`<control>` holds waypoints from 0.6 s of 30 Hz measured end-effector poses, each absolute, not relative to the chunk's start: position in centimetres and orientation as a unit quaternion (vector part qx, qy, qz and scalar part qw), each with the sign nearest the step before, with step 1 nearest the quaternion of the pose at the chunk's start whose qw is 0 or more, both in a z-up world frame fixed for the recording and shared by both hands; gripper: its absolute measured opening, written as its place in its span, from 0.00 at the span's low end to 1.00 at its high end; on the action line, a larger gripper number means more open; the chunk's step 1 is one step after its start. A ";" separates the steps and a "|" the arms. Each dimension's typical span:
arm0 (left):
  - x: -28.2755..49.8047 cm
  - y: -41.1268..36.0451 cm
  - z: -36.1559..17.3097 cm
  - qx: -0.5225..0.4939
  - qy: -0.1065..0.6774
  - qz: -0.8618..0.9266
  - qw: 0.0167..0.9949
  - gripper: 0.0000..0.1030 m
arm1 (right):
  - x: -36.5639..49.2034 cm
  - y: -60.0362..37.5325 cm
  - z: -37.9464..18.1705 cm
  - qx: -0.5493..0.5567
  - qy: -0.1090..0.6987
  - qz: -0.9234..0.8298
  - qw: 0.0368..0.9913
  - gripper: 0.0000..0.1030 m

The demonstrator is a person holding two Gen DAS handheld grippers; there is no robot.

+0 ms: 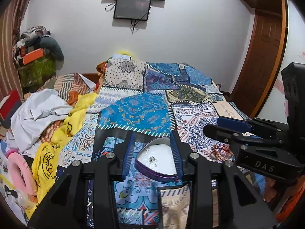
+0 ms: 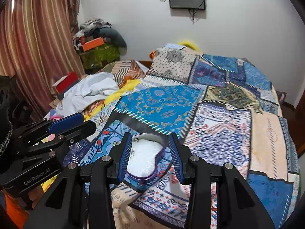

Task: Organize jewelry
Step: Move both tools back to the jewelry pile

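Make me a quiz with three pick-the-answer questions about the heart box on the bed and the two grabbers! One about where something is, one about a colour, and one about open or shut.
1. Where is the heart-shaped box?
A. on the patchwork bedspread
B. on the wall
C. on the clothes pile

2. What colour is the box's rim?
A. orange
B. purple
C. green

3. How are the left gripper and right gripper?
A. both shut on a ring
B. one open, one shut
C. both open, holding nothing

Answers:
1. A, the box sits on the patchwork bedspread, seen between the fingers in both wrist views.
2. B, a purple edge runs round its white lining.
3. C, each wrist view shows its own blue pads spread wide apart with only the box beyond them.
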State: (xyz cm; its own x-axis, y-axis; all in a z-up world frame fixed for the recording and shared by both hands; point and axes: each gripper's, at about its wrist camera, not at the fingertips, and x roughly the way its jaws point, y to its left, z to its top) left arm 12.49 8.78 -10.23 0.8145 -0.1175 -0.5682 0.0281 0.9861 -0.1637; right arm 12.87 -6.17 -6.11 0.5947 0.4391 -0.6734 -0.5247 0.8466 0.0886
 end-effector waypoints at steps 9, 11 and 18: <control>11.8 5.4 -8.7 -0.069 0.294 -0.052 0.952 0.54 | 11.6 -9.9 -4.3 -0.044 0.334 0.246 0.909 0.47; 12.0 4.6 -8.6 -0.066 0.296 -0.056 0.951 0.55 | 11.3 -10.8 -4.1 -0.042 0.328 0.239 0.913 0.47; 12.9 2.1 -8.9 -0.055 0.310 -0.063 0.947 0.63 | 11.4 -15.1 -4.0 -0.026 0.324 0.202 0.924 0.47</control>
